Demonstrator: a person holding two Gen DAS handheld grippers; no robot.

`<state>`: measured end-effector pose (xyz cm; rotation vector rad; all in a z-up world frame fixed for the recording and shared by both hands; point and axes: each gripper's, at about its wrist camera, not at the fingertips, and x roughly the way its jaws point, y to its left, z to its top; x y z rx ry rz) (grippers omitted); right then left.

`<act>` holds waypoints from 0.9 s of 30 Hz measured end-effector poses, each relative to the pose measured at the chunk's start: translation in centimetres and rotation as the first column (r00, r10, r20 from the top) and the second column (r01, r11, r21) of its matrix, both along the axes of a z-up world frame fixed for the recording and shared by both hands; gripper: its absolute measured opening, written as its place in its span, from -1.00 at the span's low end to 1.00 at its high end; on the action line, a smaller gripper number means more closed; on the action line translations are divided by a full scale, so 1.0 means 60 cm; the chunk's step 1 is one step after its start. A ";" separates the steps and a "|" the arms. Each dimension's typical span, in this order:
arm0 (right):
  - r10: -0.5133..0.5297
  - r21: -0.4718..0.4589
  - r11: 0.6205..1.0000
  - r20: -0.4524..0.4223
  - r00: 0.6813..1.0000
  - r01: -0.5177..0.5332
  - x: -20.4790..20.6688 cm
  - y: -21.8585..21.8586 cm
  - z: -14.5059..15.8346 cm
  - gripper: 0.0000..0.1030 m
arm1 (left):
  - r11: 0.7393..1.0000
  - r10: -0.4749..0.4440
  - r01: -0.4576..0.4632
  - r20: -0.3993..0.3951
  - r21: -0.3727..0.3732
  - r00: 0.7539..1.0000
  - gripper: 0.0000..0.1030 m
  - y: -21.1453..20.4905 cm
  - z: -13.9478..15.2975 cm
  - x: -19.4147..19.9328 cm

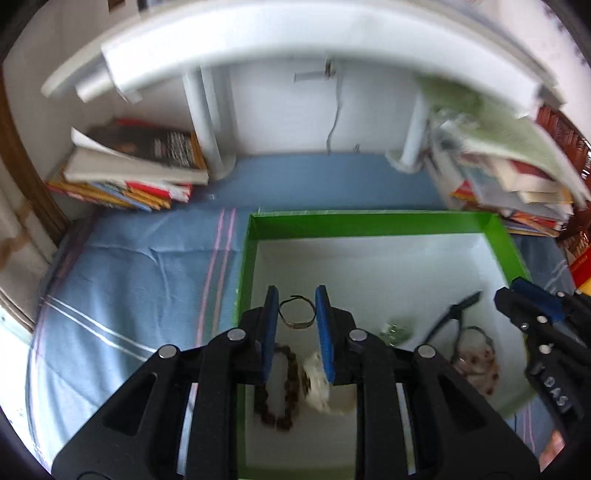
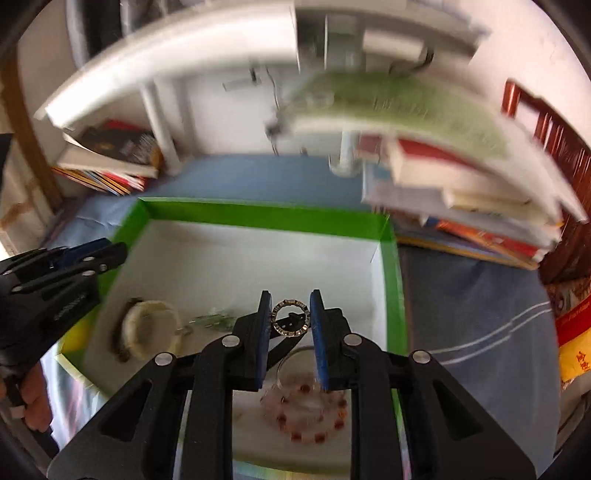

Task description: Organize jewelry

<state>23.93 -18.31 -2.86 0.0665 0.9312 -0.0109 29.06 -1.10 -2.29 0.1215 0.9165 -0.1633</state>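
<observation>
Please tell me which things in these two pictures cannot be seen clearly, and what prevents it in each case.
- Dark bead bracelet, left wrist view: partly hidden behind the left claw.
- Red bead bracelet, right wrist view: blurred, partly behind the right claw.
- Small green item: too blurred to identify.
- Book stack: motion blur, titles unreadable.
- Green box: near wall cut off by the claw bodies and the bottom edge.
- Whether each ring is pinched: unclear.

A blue cloth [image 1: 140, 266] with pale stripes covers the surface. At its far left edge lies a slanted pile of books [image 1: 129, 166] against a white post [image 1: 207, 122]. Another, taller stack of books [image 2: 461, 195] sits at the far right, topped by a green sheet [image 2: 399, 107]. A white shelf [image 1: 295, 33] arches overhead.
</observation>
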 end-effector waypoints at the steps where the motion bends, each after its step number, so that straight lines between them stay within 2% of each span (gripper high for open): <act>1: 0.000 0.005 1.000 -0.006 1.000 0.000 0.003 0.001 -0.004 -0.59 | 1.000 0.007 -0.007 -0.016 0.000 1.000 -0.59 0.000 -0.010 0.008; 2: -0.002 0.015 1.000 -0.010 1.000 0.002 0.003 0.002 -0.010 -0.56 | 1.000 0.012 -0.012 -0.022 -0.001 1.000 -0.57 0.003 -0.018 0.009; 4: 0.000 0.028 1.000 -0.007 1.000 0.000 -0.003 0.002 -0.009 -0.37 | 1.000 0.015 -0.015 -0.028 -0.004 1.000 -0.25 0.007 -0.024 0.010; 5: 0.000 0.025 1.000 0.006 1.000 0.000 -0.011 0.003 -0.003 -0.19 | 1.000 0.015 -0.015 -0.018 -0.003 1.000 -0.03 0.009 -0.023 0.006; 6: -0.004 0.017 1.000 0.019 1.000 0.004 -0.019 0.004 0.002 -0.02 | 1.000 0.017 -0.017 -0.001 -0.003 1.000 0.05 0.011 -0.018 0.000; 7: -0.014 0.005 1.000 0.045 0.999 0.014 -0.033 0.005 0.013 0.03 | 1.000 0.010 -0.010 0.005 -0.019 1.000 0.08 0.015 -0.012 -0.008; 9: -0.021 -0.011 1.000 0.095 0.995 0.022 -0.063 0.007 0.037 0.19 | 0.999 0.019 -0.018 0.029 -0.030 0.999 0.33 0.020 0.006 -0.026; 13: -0.045 -0.042 0.998 0.208 0.977 0.055 -0.157 0.008 0.082 0.52 | 0.999 0.033 -0.030 0.142 -0.022 0.989 0.48 0.026 0.053 -0.101; 17: -0.084 -0.035 0.994 0.322 0.943 0.100 -0.260 0.008 0.108 0.91 | 0.999 0.040 -0.036 0.302 -0.021 0.953 0.69 0.031 0.094 -0.232; 22: -0.156 -0.041 0.981 0.405 0.901 0.189 -0.376 0.013 0.118 0.94 | 0.998 0.058 -0.048 0.401 -0.035 0.914 0.81 0.047 0.111 -0.356; 27: -0.152 -0.097 0.970 0.463 0.873 0.221 -0.440 0.030 0.130 0.94 | 0.999 0.034 -0.030 0.453 -0.016 0.891 0.86 0.038 0.109 -0.443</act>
